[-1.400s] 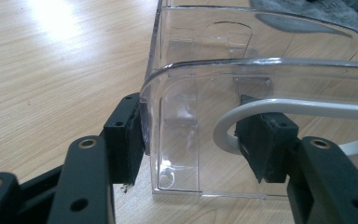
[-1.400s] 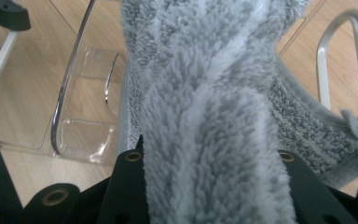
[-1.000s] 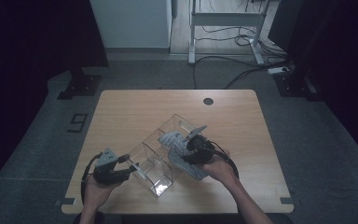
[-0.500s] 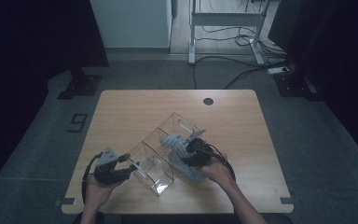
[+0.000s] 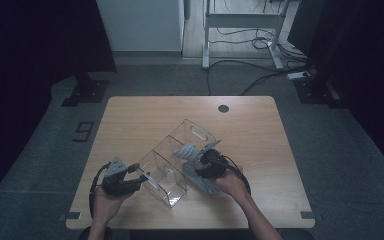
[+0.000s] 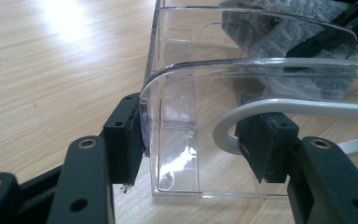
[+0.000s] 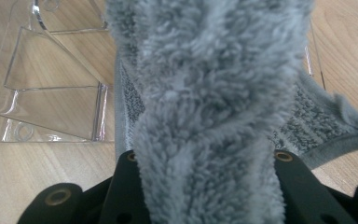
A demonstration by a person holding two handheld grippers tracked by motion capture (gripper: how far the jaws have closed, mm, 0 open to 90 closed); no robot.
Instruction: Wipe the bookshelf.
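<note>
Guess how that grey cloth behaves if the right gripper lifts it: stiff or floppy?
Probably floppy: the grey cloth bunches into a thick fold between the right gripper jaws and drapes over the clear bin wall. Its fluffy pile suggests it is light and grips well, unlikely to slip. Loose ends may drag or snag on the bin.

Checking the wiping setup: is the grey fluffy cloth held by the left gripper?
No: the grey fluffy cloth sits between the right gripper's jaws, while the left gripper clamps the clear plastic bin's wall.
</note>
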